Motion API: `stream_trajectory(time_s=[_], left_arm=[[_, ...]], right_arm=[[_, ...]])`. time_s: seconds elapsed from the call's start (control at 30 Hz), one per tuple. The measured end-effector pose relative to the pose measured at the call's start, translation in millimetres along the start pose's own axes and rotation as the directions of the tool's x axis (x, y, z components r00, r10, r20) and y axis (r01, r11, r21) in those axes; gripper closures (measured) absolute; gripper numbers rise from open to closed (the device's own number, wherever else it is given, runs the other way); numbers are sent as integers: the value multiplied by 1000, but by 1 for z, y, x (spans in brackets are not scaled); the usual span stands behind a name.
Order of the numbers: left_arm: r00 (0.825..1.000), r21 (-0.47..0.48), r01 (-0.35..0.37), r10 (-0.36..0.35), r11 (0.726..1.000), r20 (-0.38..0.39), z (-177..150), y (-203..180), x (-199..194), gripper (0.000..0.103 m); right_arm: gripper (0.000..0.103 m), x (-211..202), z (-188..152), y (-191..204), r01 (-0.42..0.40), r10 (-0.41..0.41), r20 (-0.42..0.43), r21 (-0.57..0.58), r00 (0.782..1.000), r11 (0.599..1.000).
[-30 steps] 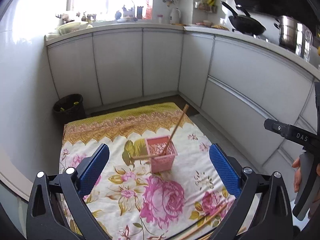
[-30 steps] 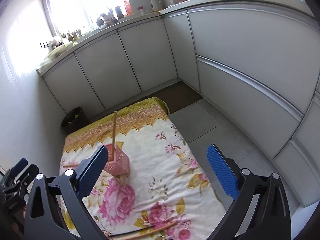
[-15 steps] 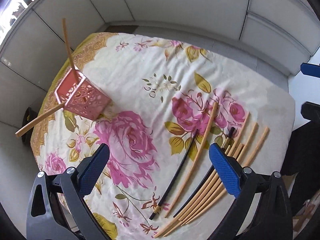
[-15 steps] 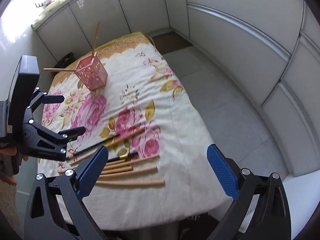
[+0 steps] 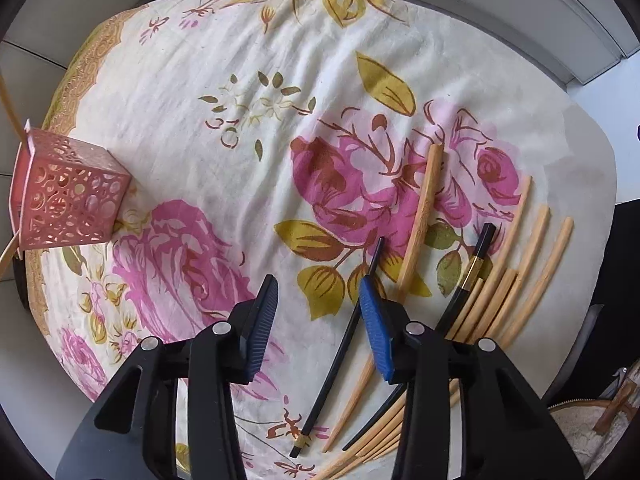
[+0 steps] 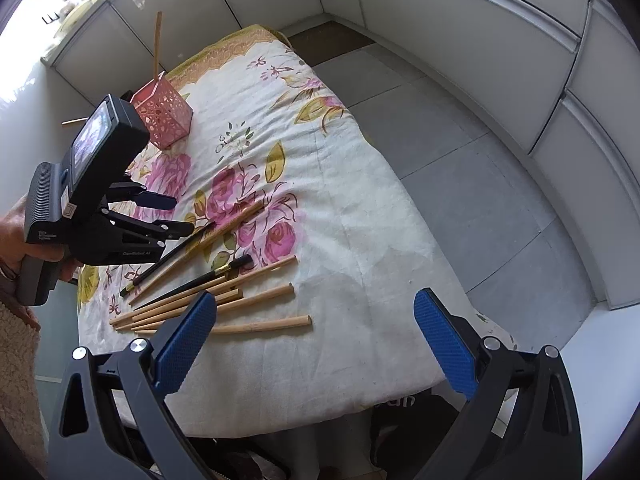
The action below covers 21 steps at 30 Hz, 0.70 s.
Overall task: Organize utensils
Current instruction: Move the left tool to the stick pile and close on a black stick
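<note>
Two grippers hang over a table spread with a flowered cloth (image 5: 320,80). The left gripper (image 5: 318,312) points straight down at the cloth, and its jaws are closing; between the blue pads lies only printed fabric, while a black chopstick (image 5: 340,344) runs just beside the right-hand pad, which overlaps it from this view. Whether the pad touches it cannot be told. In the right wrist view the left gripper (image 6: 176,216) shows from the side, held in the person's hand (image 6: 12,232), its tips above the near end of the black stick. The right gripper (image 6: 316,340) stands with its jaws wide apart and nothing between them, tilted down over the table's near edge.

Beside the black stick lies a tan chopstick (image 5: 422,216), and farther right a second black chopstick (image 5: 472,268) rests against a fan of bamboo chopsticks (image 5: 516,280) near the cloth's edge. Well apart, at the far left corner, a pink perforated holder (image 5: 68,196) stands on the cloth with two tan sticks (image 6: 157,46) already in it, one leaning upward and one sticking out sideways.
</note>
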<state>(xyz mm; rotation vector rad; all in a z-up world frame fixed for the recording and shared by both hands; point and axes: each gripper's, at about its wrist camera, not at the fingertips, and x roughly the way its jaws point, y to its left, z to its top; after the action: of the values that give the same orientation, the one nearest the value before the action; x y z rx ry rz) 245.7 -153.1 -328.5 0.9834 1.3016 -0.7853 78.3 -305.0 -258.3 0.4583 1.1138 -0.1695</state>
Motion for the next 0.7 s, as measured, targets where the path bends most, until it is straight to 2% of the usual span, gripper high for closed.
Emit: stream_trajectory(time_s=[0.27,0.3,0.37,0.4,0.43,0.5,0.53,0.63,0.7], left_arm=[[999,46,17,-15,999,-52,11,4,11,64],[998,50,17,-14,999,-58,11,5,11,61],[997,64,-17,21,998,-72,10,6,13,47],[996,70,-37,43,997,-82,11,4,15,34],[994,76,-51,58,996,-90,9,6,18,26],[996,45,-33,37,998,-81,9,11,17,28],[997,24,-15,16,1000,-69,8,15,16,35],[999,3,-4,4,1000,-35,8,18,8,47],[1000,19,3,-2,1000,-28,6,14,4,50]], right_arm=[[7,9,5,-7,-14,15,-34,24,999,1000],[7,10,6,-7,-17,18,-38,27,999,999],[7,12,8,-9,-20,22,-47,38,999,999],[7,12,8,-9,-23,25,-49,42,998,999],[7,13,9,-9,-26,28,-51,45,998,999],[7,13,10,-7,-28,30,-50,46,998,999],[7,13,10,-7,-27,29,-47,45,998,999],[7,13,10,-6,-25,27,-46,44,999,999],[7,14,10,-7,-28,31,-53,49,998,998]])
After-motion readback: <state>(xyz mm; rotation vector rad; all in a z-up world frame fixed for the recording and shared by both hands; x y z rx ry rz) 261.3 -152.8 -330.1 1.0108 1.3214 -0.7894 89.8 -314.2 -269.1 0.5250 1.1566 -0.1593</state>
